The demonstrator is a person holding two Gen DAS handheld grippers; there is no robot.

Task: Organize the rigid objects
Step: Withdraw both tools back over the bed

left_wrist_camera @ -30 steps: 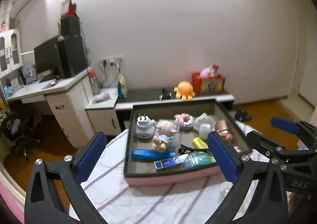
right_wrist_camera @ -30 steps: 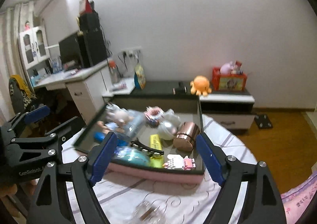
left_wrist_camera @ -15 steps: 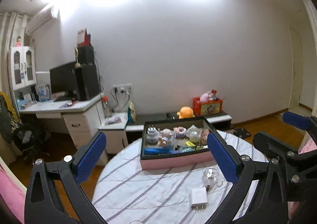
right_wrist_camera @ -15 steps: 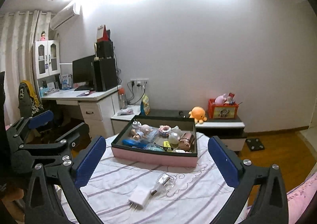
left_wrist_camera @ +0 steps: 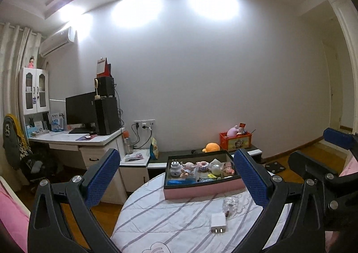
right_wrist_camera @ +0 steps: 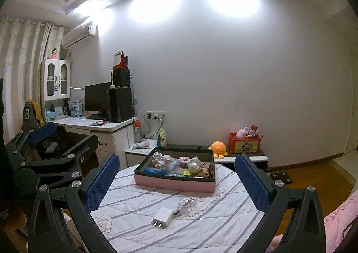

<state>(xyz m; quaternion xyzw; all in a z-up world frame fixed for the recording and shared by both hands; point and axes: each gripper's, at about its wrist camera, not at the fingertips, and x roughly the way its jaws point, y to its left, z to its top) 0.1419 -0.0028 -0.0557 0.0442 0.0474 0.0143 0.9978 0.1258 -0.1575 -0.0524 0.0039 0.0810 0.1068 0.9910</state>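
- Your left tongs point(left_wrist_camera: 176, 179) hang wide apart and empty; your right tongs point(right_wrist_camera: 176, 180) have just been opening and now stand fully apart, nothing between them.
- On the striped desk point(right_wrist_camera: 134, 203), from the left: the white charger point(right_wrist_camera: 163, 219), then the clear bulb point(right_wrist_camera: 186, 205) just beside it. Both lie loose in front of the pink tray point(right_wrist_camera: 174, 182), which already holds toys and oddments.
- The bulb looks round and slick: squeeze off-centre and it may squirt out or roll off the desk.
- The charger lies flat; your pads could skid off it or snag the cloth.
- The tray is crowded, so a careless drop may knock things out.
- Behind: a computer bench at left, a bare wall, a low cabinet, wood floor.
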